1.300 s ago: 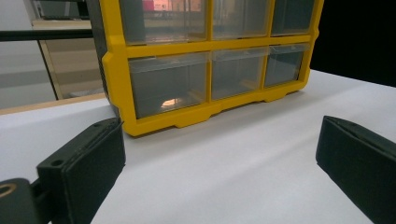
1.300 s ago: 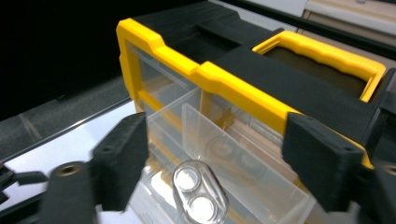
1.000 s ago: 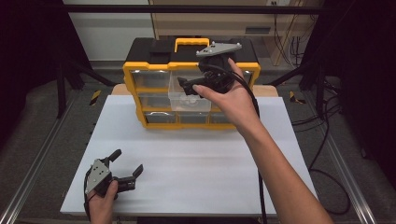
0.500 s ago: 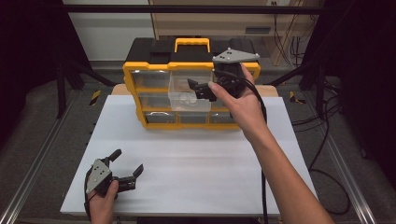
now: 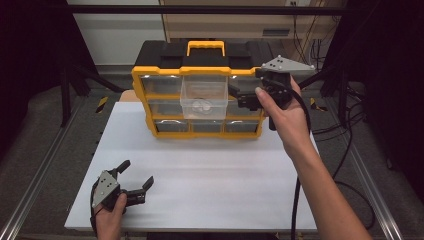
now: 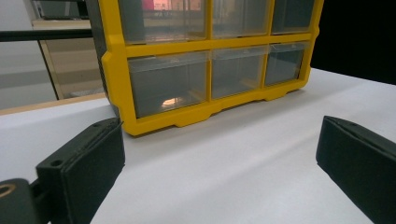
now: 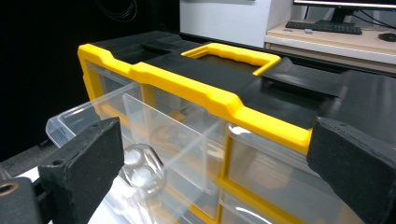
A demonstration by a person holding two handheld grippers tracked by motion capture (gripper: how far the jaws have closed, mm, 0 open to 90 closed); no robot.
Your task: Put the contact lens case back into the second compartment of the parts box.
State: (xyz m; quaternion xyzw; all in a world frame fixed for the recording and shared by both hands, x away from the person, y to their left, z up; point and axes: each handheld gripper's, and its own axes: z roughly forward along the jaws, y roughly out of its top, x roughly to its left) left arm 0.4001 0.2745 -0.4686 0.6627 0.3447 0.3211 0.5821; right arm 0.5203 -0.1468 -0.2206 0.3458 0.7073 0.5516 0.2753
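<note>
The right gripper had just been spreading its fingers wide with nothing between them, beside the right end of the yellow organiser, while the left gripper, fingers equally wide and empty, rested on the white tabletop well in front of it. The clear middle drawer of the top row jutted out towards the person, so a careless sweep of the right hand could probably have knocked it free or tipped the organiser. That drawer seemed to hold one small clear rounded piece; the other drawers' contents could not be made out.
</note>
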